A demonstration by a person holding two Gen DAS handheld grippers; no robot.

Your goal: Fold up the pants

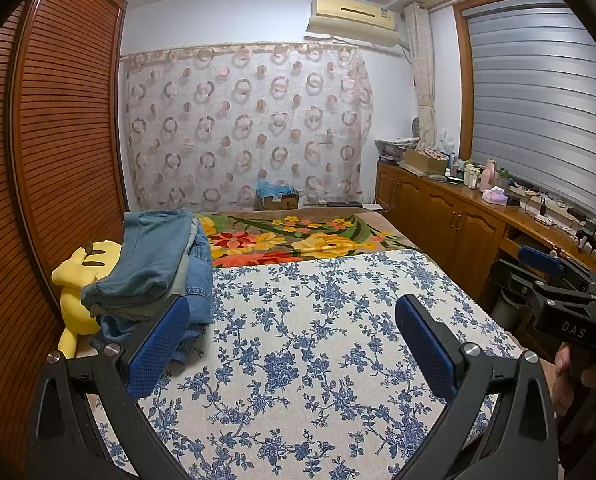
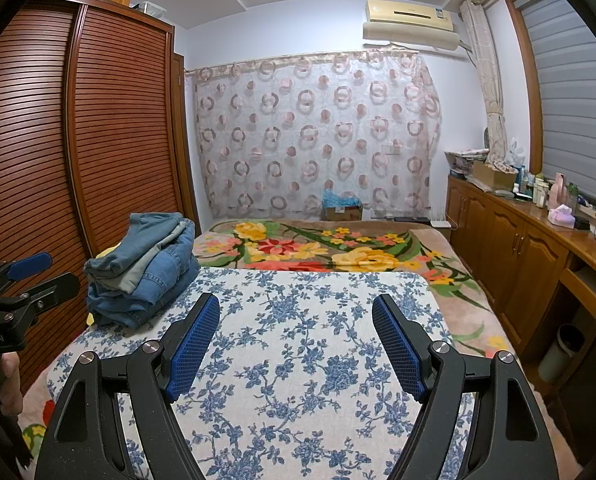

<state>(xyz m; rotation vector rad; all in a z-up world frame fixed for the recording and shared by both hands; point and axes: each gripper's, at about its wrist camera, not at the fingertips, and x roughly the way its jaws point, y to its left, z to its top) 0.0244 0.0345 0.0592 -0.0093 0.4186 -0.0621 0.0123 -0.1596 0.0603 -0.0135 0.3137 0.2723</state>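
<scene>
A stack of folded jeans and pants lies at the left edge of a blue-flowered board on the bed. My left gripper hovers open over the board, its left blue pad just in front of the stack. My right gripper also stands open above the board with nothing between its pads, to the right of the stack. Each gripper shows at the side of the other's view: the right gripper and the left gripper, each held by a hand.
A yellow plush toy sits left of the stack against the slatted wardrobe. A flowered blanket covers the bed beyond the board. Wooden cabinets with clutter on top line the right wall. A cardboard box stands by the curtain.
</scene>
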